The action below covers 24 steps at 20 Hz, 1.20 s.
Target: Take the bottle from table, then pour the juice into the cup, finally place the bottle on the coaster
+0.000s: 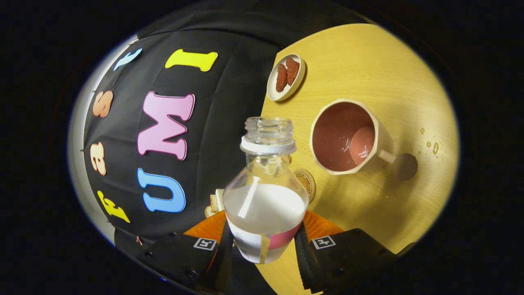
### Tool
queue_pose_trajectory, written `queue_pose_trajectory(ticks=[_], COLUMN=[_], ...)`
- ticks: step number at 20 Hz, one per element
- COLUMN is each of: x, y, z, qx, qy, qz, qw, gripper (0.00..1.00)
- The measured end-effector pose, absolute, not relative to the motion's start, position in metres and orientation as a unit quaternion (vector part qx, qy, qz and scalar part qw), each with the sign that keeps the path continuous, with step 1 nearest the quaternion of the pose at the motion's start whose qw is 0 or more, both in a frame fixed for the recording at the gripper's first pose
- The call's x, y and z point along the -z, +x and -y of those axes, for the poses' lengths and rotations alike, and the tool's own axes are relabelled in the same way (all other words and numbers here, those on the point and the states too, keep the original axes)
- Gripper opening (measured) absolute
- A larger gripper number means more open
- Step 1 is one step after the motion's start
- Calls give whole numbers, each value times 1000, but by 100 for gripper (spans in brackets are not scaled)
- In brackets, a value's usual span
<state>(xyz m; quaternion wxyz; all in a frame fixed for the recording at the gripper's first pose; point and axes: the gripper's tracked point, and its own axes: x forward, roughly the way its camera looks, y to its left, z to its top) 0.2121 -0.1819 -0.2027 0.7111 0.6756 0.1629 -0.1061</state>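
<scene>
fingers (264, 241): clamped on both sides of the bottle (265, 192)
bottle: uncapped, part full
cup (348, 137): on the worktop (393, 82), just beyond the bottle

We see the gripper (264, 241) clamping the bottle (265, 192). The cup (348, 137) stands right of the neck, the small dish (285, 78) farther off, with bare table (393, 78) beyond both.
</scene>
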Motion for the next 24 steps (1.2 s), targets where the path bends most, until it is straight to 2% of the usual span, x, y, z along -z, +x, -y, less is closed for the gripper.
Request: queue_pose_trajectory(ticks=[18, 24], x=[196, 193], y=[222, 222], z=[196, 196], qx=[136, 138], qy=[827, 855], qz=[-144, -139], qw=[527, 481], gripper=[69, 69])
